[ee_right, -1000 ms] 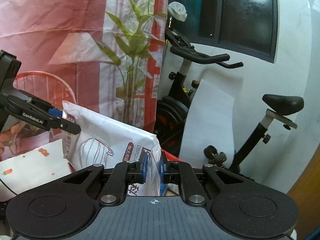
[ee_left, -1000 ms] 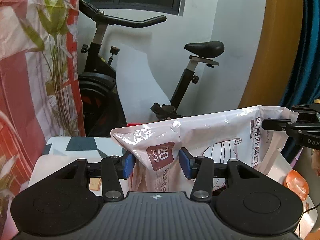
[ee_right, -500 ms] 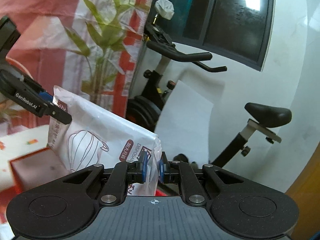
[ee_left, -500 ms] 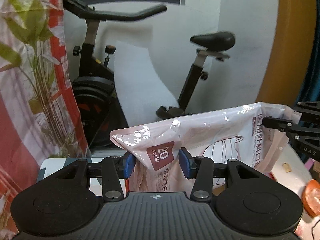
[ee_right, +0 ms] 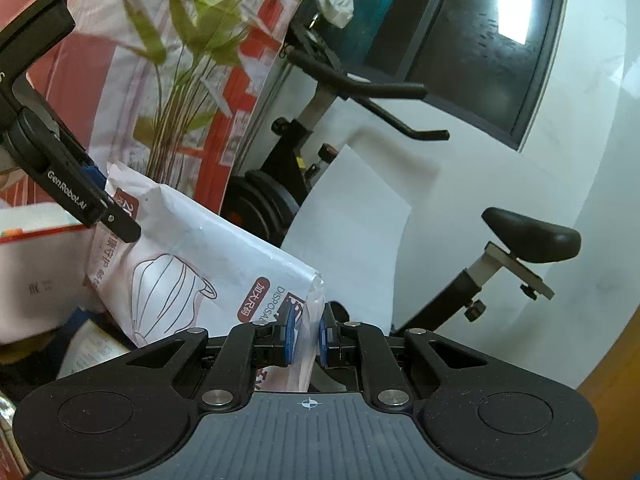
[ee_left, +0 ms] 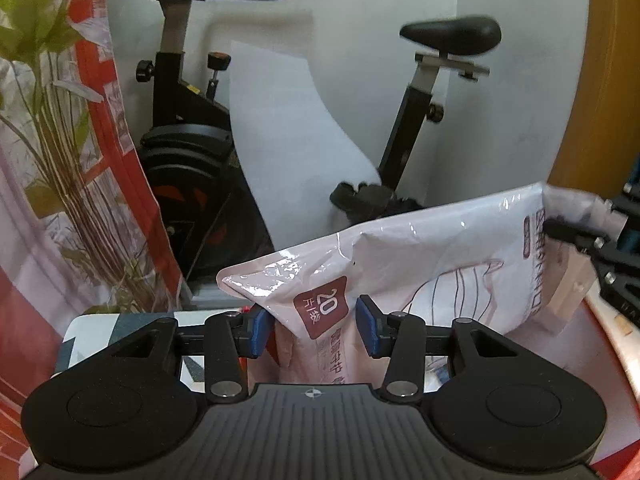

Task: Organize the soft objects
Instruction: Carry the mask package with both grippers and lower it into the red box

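A pale pink plastic pack of face masks point(ee_left: 420, 264) hangs in the air between both grippers. My left gripper point(ee_left: 316, 330) is shut on its near end, by the dark red "20" label. My right gripper point(ee_right: 308, 338) is shut on the thin sealed edge of the other end of the pack point(ee_right: 192, 264). The right gripper also shows at the right edge of the left wrist view point(ee_left: 584, 240). The left gripper shows at the upper left of the right wrist view point(ee_right: 100, 212). The pack sags a little between them.
An exercise bike point(ee_left: 192, 152) stands close behind, with its saddle point(ee_right: 532, 236) to the right. A red curtain with printed plants point(ee_left: 60, 160) hangs at the left. A red-rimmed white box point(ee_right: 36, 268) lies below left, and a patterned surface point(ee_left: 104, 332) is under the left gripper.
Both grippers have carried the pack along with the same grip. The views have swung: the bike looks nearer and larger, and a red-rimmed box has come into the right wrist view.
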Available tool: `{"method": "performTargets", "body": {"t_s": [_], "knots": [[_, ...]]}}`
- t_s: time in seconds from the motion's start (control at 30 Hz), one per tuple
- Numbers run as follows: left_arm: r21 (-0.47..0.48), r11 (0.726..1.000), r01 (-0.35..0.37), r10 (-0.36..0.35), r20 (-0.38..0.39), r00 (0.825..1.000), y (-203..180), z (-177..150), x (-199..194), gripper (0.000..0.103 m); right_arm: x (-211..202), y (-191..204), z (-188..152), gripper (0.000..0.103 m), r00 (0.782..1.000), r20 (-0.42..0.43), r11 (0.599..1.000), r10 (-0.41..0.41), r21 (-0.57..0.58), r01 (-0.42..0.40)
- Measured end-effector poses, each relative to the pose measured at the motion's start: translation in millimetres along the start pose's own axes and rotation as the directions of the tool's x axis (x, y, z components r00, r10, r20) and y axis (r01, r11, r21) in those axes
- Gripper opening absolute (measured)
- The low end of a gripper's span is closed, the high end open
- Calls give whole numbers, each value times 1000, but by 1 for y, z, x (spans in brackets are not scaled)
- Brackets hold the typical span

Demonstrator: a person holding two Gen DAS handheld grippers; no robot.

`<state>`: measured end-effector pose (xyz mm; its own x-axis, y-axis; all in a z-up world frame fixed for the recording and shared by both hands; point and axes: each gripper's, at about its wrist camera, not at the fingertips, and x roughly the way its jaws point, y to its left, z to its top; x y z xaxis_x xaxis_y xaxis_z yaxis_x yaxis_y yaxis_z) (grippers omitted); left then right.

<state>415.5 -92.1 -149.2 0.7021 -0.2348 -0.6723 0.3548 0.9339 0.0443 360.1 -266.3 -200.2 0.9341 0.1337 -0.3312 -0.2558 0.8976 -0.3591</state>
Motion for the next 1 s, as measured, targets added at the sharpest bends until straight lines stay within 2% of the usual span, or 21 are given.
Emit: {"method": "performTargets", "body": {"t_s": [0.23, 0.47, 0.5, 0.63, 1.0], "knots": [[50, 998, -48, 50, -55, 997, -5, -9, 19, 44, 8, 10, -12, 11, 998, -47, 999, 34, -18, -35], [69, 996, -59, 65, -80, 995, -8, -11, 23, 44, 17, 12, -13, 12, 988, -134, 997, 74, 31, -70], [75, 995, -61, 67, -86, 994, -9, -12, 24, 41, 19, 12, -13, 12, 986, -148, 997, 78, 38, -74], [78, 996, -37, 48, -138, 989, -11, -18, 30, 38, 26, 10, -16, 12, 971, -219, 993, 99, 84, -83], [38, 999, -15, 22, -173, 985, -5, -22, 33, 38, 39, 19, -8, 13, 957, -271, 994, 101, 60, -88]]}}
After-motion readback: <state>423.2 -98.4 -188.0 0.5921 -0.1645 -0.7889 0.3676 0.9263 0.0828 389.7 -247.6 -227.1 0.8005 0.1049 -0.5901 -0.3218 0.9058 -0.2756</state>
